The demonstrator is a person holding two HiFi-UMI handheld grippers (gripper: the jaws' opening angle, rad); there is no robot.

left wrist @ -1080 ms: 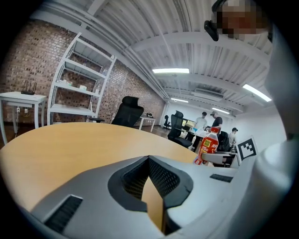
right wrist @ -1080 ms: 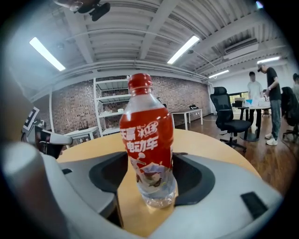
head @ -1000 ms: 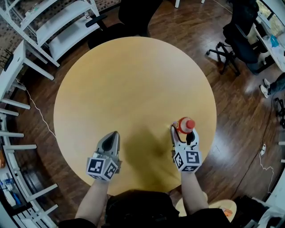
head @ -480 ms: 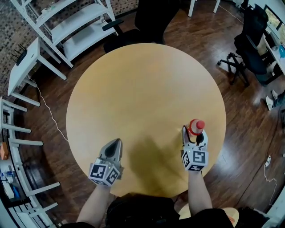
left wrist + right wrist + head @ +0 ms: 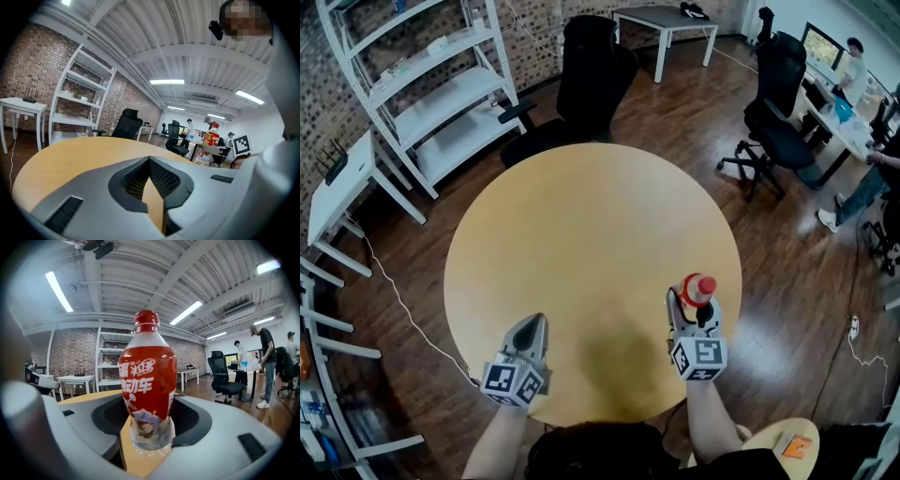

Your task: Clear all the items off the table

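The person is holding both claws over the near edge of the round wooden surface (image 5: pixel 581 225), one in each hand. The right claw (image 5: pixel 689 307) is hanging over the near right part of the surface and gripping a red-capped bottle (image 5: pixel 695 289). Its jaws have just been closing and are now pressing on the clear lower body of the bottle from both sides. The bottle is standing upright between them, its red label facing the right gripper view. The left claw (image 5: pixel 532 326) is hovering over the near left part of the surface with its jaws pressed fully together and nothing between them. A black office chair (image 5: pixel 591 75) is standing just beyond the far edge of the surface, and white shelving (image 5: pixel 441 84) is standing off its far left side.
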